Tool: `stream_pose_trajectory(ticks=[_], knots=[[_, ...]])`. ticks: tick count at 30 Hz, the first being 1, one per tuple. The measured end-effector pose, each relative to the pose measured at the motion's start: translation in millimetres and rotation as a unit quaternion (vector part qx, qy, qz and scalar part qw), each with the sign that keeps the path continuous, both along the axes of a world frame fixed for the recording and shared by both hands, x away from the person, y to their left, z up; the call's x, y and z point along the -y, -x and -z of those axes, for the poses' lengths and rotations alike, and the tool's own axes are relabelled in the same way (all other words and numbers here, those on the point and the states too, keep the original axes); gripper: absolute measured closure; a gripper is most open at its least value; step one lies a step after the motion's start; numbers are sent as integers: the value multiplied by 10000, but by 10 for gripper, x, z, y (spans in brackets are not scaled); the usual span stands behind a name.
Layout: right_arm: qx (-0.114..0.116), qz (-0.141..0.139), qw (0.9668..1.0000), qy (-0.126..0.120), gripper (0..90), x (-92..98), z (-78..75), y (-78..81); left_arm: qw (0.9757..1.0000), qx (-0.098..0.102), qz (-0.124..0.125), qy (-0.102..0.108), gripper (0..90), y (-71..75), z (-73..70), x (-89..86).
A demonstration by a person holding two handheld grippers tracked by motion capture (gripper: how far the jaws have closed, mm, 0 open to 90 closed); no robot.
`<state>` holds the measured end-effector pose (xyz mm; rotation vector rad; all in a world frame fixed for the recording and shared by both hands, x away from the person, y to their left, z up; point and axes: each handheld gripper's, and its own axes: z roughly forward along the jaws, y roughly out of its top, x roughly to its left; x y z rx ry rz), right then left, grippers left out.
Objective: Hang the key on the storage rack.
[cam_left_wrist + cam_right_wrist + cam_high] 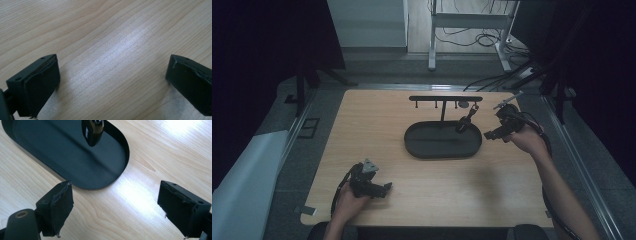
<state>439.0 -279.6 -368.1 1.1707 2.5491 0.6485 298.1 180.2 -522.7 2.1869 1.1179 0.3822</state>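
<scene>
At frame centre, a key fob (463,123) is hanging from the rack (445,98) over the tray (417,145).
Both grippers, left (384,189) and right (493,134), are gaping wide and empty; the hanging is seemingly done.

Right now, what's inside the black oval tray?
The oval tray looks bare inside, apart from the thin post of the hook rack rising from its back. A dark key fob hangs from the rack's bar above the tray. Whether it touches the tray floor can't be told.
</scene>
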Motion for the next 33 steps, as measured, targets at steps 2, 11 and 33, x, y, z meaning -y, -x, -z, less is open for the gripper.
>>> stream_pose_trajectory(ticks=[2,11,33], knots=[[-10,-29,10000,13,128,27,-5,36,10000,0,-1,2,0,0,0,0],[122,-92,9999,26,119,132,-41,260,10000,-1,-23,18,0,2,2,4],[400,-247,9989,-69,80,251,108,863,10000,-1,-40,24,0,7,2,5]])
